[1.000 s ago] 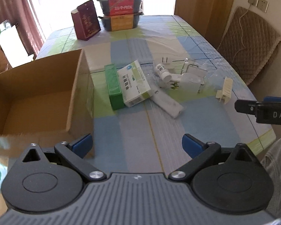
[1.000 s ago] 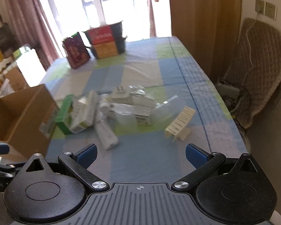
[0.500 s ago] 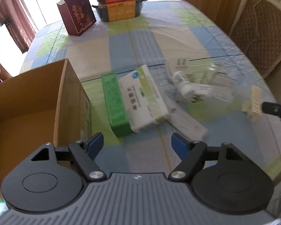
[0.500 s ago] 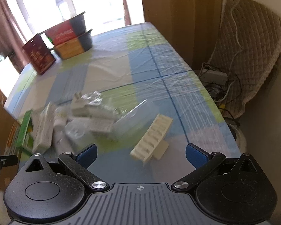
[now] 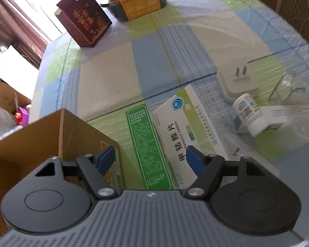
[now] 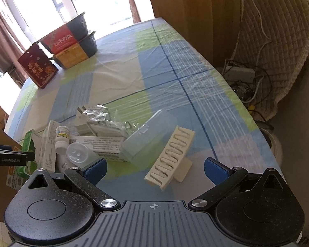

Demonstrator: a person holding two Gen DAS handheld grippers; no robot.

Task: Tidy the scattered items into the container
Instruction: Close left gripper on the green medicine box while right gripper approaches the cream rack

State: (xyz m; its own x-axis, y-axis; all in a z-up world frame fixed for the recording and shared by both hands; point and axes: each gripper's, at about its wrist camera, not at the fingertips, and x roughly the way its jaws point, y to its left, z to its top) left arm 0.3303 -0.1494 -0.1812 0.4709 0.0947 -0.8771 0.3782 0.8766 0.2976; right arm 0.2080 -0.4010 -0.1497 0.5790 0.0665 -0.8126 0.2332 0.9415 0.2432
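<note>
Tongs (image 5: 150, 157) agape over green box (image 5: 148, 144) beside carton (image 5: 61, 135).

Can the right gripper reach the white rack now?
Probably yes: the right gripper is open and the white rack lies between its fingers with nothing on it, apart from the clear box beside it.

Left gripper (image 5: 149, 157) and right gripper (image 6: 155, 168): ribbed grey housing, black linkage arms with silver screws, round black discs, blue finger pads (image 6: 215, 169).
</note>
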